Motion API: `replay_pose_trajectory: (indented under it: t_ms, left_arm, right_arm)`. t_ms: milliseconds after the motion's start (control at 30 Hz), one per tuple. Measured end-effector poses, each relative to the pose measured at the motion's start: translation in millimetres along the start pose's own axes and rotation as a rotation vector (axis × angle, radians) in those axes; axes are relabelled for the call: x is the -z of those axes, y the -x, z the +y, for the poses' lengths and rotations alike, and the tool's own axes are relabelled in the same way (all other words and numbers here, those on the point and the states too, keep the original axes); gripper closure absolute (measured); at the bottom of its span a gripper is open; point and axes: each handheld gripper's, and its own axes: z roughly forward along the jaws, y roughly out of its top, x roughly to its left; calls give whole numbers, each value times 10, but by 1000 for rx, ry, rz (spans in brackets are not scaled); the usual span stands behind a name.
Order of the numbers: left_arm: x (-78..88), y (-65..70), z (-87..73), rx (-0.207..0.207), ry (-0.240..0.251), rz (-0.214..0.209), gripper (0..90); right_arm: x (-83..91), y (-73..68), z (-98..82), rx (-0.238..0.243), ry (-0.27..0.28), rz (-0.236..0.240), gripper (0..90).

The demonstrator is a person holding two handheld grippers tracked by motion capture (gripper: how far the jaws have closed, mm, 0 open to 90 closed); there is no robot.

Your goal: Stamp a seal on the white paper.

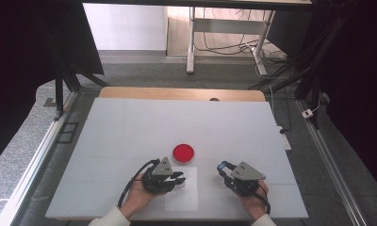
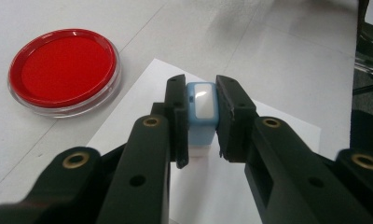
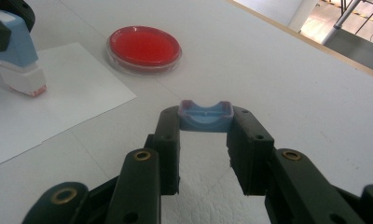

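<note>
Two items are clamped over a white table: stamp, upright above paper, by left hand-held gripper; cap by right hand-held gripper. Grey floor surrounds.

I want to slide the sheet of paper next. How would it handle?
The paper looks thin and flat, so it probably slides easily on the smooth table and flops if lifted. The stamp stands on it, so it is likely pinned.
</note>
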Motion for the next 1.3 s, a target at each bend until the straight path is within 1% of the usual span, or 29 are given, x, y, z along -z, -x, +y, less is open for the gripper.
replay_pose_trajectory:
  t_ms: [233,333,433,533,633,767,967,1133,1300]
  left_arm:
    - [-13,8,2,-8,-9,4,754]
    - [-15,8,3,0,-8,4,755]
    - [-19,16,9,-7,-14,7,756]
    - [-27,38,22,-19,-27,17,757]
    - [-53,58,29,-37,-50,28,758]
    - [-59,59,40,-32,-60,30,759]
    - [-63,64,72,-42,-88,33,760]
    - [-68,83,74,-47,-93,43,761]
    - [-66,69,69,-46,-93,35,761]
  right_arm:
    - [2,-1,1,2,-2,-4,651]
    - [4,-1,1,1,-1,-5,651]
    - [4,0,1,1,-1,-5,651]
    - [0,-2,0,0,3,1,651]
    - [0,-3,1,0,3,1,651]
    - [-1,-5,1,-1,3,1,651]
    - [-7,-9,1,3,0,1,651]
    - [-7,-11,2,4,1,1,651]
    - [-5,-9,2,3,0,2,651]
